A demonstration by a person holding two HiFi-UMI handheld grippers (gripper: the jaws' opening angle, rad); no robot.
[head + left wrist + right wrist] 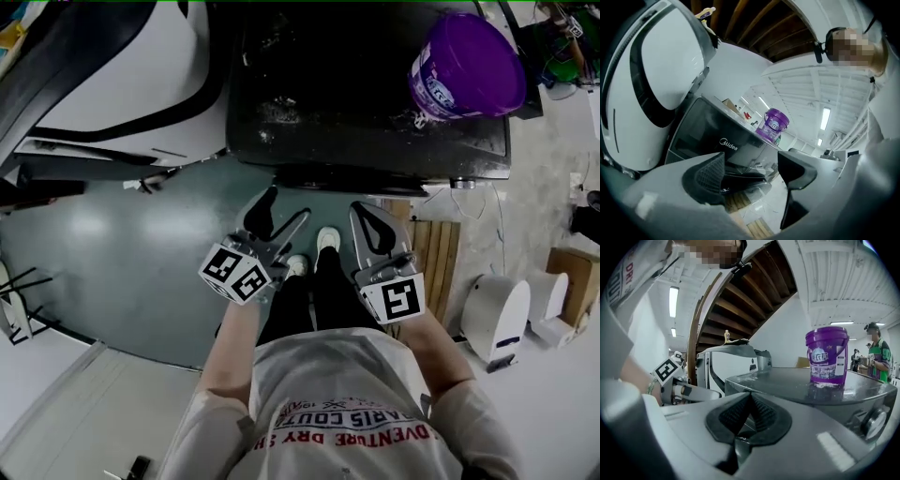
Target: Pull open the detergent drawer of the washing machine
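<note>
Two-handed, hovers before the washing machine [356, 84]: left claw [750, 168] spread empty, presumably for the drawer; right claw [750, 416] clenched, idle.

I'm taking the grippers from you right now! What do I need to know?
Left gripper: open, empty.
Right gripper: shut, empty.
Both are side by side in front of the washing machine, touching nothing. A purple tub stands on its top.
Done: nothing yet. The detergent drawer is not clearly in view, and nothing shows pulled out.
Left to do: find the drawer on the front, grip it, pull it open.
</note>
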